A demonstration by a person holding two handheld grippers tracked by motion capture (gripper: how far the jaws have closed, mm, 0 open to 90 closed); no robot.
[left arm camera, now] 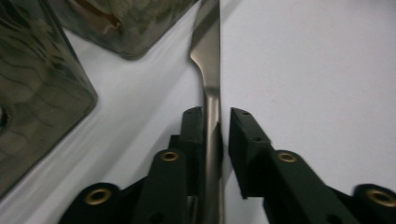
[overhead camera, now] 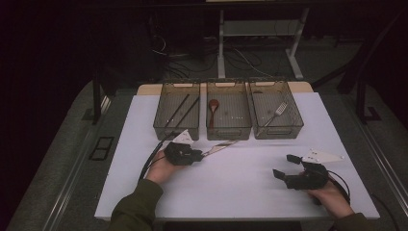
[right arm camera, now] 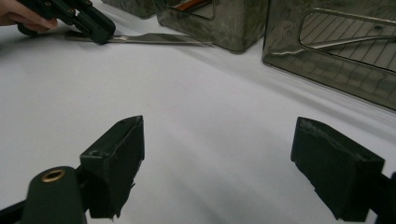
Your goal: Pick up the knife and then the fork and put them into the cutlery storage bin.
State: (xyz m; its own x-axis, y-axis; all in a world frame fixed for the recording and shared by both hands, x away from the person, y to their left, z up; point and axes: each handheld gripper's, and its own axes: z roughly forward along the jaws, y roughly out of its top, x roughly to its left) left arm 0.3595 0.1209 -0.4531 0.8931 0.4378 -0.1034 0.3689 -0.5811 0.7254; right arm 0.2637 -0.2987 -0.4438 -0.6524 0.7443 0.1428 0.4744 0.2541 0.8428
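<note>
Left gripper (overhead camera: 196, 155) down on the table, clamped around a butter knife (overhead camera: 222, 146), blade poking out ahead toward the middle bin (overhead camera: 229, 126). Chopsticks, spoon and fork already binned, so probably just the knife left to sort. Right gripper (overhead camera: 284, 168) idle off to the side, jaws wide apart, nothing in them.

Left gripper view: knife handle (left arm camera: 212, 135) pinched between the jaws, one pad tight, other side hard to call.

Right gripper view: knife (right arm camera: 154, 39) lying flat, not lifted yet.

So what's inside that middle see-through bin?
Inside the middle smoky translucent plastic bin lies one reddish-brown wooden spoon, bowl toward the far end. The rest of its floor looks bare, though the near wall dims the view.
</note>
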